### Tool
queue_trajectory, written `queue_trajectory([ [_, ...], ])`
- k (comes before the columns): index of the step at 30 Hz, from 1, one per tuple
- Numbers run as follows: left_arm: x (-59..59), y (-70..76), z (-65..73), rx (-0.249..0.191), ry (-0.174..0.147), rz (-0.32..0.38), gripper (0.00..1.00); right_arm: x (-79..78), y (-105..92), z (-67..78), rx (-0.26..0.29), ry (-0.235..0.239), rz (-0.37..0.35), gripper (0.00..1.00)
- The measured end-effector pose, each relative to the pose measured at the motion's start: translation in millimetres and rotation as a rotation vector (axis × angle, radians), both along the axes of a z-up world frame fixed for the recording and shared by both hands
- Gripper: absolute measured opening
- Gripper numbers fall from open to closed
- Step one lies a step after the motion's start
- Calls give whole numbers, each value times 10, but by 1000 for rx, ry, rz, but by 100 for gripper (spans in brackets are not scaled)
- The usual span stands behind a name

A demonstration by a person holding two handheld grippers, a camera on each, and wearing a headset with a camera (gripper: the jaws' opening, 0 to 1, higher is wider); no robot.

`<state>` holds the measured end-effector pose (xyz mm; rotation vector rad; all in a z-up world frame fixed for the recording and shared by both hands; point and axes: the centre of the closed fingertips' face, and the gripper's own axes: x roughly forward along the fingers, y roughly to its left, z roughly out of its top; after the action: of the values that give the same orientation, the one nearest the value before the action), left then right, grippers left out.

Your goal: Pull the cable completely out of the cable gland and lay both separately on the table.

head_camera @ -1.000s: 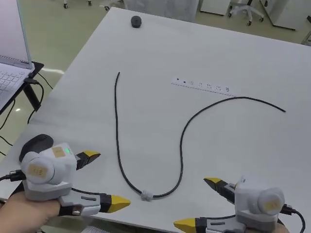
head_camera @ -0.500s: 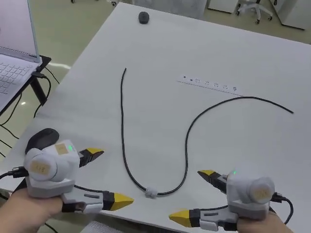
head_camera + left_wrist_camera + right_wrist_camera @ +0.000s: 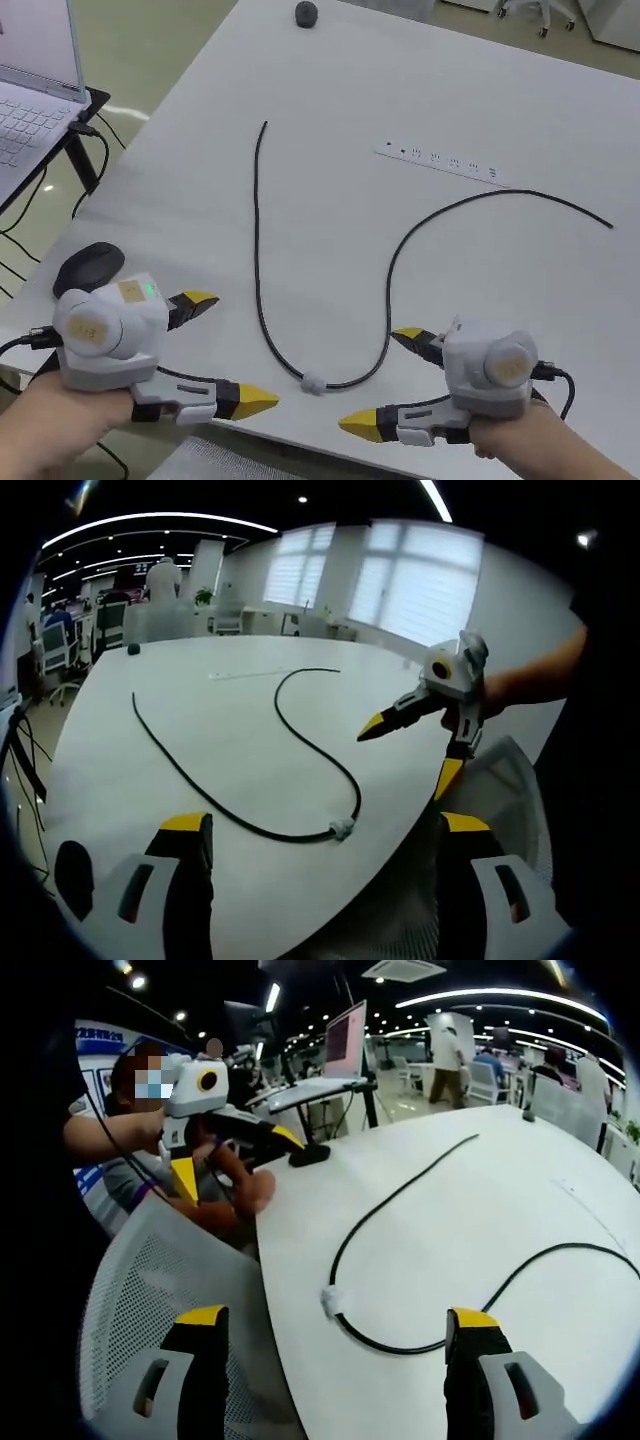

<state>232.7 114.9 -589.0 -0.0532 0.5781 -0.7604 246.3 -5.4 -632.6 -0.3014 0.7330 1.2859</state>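
Cable sprawls in a long looping S across the white table, and the small grey cable gland sits threaded on it at the bottom of the loop, near the front edge. Left gripper hovers to the gland's left, jaws spread wide, nothing between them. Right gripper hangs just right of the gland, jaws parted too and empty, both clear of the cable. A dark mouse rests at the table's left edge, a laptop stands off to the left, and a white power strip lies beyond the cable.
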Motion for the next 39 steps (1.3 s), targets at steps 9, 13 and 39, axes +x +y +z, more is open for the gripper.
queue_trajectory([
  [9, -29, -53, 1, 2, -2, -18, 92, 105, 52, -56, -49, -25, 56, 87],
  [13, -66, -81, -21, 3, 1, -16, 92, 116, 68, -103, -74, -30, 92, 83],
  [39, -253, -171, -201, 27, 42, -9, 91, 4, 337, -590, -202, 13, 254, 36],
])
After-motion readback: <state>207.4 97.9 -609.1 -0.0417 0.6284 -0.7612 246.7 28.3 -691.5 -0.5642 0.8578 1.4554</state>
